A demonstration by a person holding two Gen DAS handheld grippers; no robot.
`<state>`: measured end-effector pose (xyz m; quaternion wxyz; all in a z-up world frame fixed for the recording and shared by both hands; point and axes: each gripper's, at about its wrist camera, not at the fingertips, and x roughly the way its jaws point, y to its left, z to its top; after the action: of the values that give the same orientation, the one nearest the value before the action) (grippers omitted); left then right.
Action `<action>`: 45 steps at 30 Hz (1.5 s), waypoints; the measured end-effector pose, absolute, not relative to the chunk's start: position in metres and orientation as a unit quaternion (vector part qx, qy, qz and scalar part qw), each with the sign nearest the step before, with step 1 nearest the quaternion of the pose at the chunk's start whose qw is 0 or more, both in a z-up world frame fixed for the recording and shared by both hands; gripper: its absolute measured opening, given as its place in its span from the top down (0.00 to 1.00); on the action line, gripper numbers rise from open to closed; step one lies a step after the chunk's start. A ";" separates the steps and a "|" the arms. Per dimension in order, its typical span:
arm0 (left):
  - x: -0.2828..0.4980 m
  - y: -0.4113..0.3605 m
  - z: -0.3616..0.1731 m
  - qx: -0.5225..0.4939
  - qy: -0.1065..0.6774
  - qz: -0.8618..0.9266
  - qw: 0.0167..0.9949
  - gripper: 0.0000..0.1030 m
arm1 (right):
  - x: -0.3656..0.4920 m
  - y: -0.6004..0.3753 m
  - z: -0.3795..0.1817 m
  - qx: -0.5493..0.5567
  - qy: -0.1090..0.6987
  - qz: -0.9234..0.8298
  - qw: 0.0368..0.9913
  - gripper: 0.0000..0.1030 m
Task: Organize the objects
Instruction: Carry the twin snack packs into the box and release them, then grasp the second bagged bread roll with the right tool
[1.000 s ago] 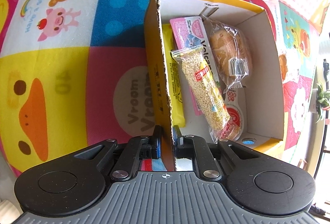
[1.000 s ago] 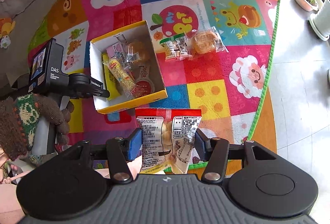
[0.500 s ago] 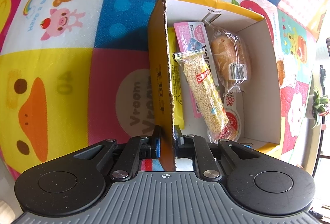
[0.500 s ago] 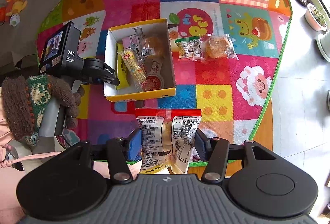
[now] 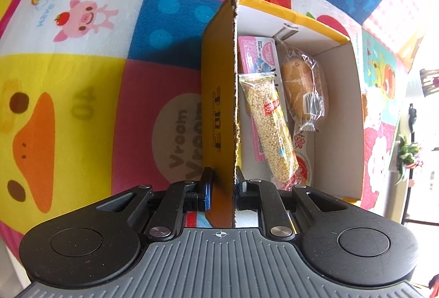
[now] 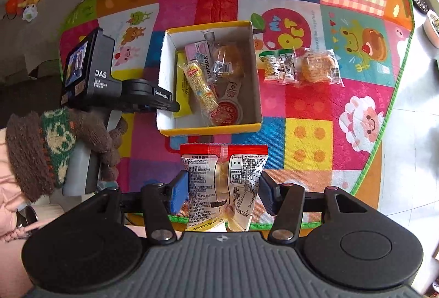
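Two grippers are at work over a bright play mat (image 6: 307,111) with animal pictures. The left gripper (image 5: 223,188) has its fingers (image 5: 205,188) squeezed tight on the side wall of a cardboard box (image 5: 218,95), one finger outside the wall and one inside. In the right wrist view the same left gripper (image 6: 164,103) reaches in from the left and bites the box (image 6: 255,73) at its left wall, near the front corner. A hand in a brown knit glove (image 6: 63,144) holds that tool.

The box sits on the mat. It is yellow outside and white inside. In it lie a long clear bag of sesame sticks (image 5: 270,133), a pink packet (image 5: 256,51) under it, a wrapped bun (image 5: 301,89) beside them, a yellow packet (image 6: 182,84) along the left wall, and a round red-topped snack (image 6: 227,112) near the front.

The right gripper (image 6: 223,192) has its blue-padded fingers (image 6: 178,195) pressed on both sides of a snack bag (image 6: 222,182) with a red top edge and black print. The bag is up in the air, in front of the box and nearer the camera.

On the mat just to the right of the box lie a small green and white packet (image 6: 277,66) and a wrapped round cake (image 6: 318,67), touching each other.
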<state>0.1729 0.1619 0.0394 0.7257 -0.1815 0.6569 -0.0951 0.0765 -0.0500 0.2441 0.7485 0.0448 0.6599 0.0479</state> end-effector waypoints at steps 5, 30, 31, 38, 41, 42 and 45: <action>0.171 0.168 0.039 -0.204 0.660 -0.089 0.718 0.82 | 0.110 -0.054 0.221 0.122 0.664 0.027 0.738 0.48; 0.178 0.154 0.039 -0.184 0.669 -0.071 0.717 0.82 | 0.122 -0.175 0.167 0.322 0.637 -0.121 0.689 0.38; 0.178 0.152 0.039 -0.182 0.670 -0.066 0.717 0.83 | 0.120 -0.185 0.165 0.323 0.638 -0.130 0.687 0.38; 0.180 0.137 0.039 -0.163 0.681 -0.032 0.713 0.85 | 0.128 -0.247 0.150 0.308 0.644 -0.152 0.683 0.37; 0.178 0.127 0.038 -0.146 0.692 -0.022 0.707 0.87 | 0.139 -0.270 0.137 0.358 0.634 -0.159 0.666 0.35; 0.176 0.122 0.038 -0.138 0.697 -0.019 0.703 0.88 | 0.144 -0.278 0.130 0.383 0.627 -0.165 0.658 0.35; 0.171 0.108 0.037 -0.112 0.709 -0.012 0.696 0.90 | 0.158 -0.296 0.102 0.479 0.596 -0.181 0.618 0.32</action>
<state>0.1711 0.1081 0.0371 0.6964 -0.1120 0.7088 -0.0119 0.1583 -0.2958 0.1024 0.6182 0.4792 0.5960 -0.1814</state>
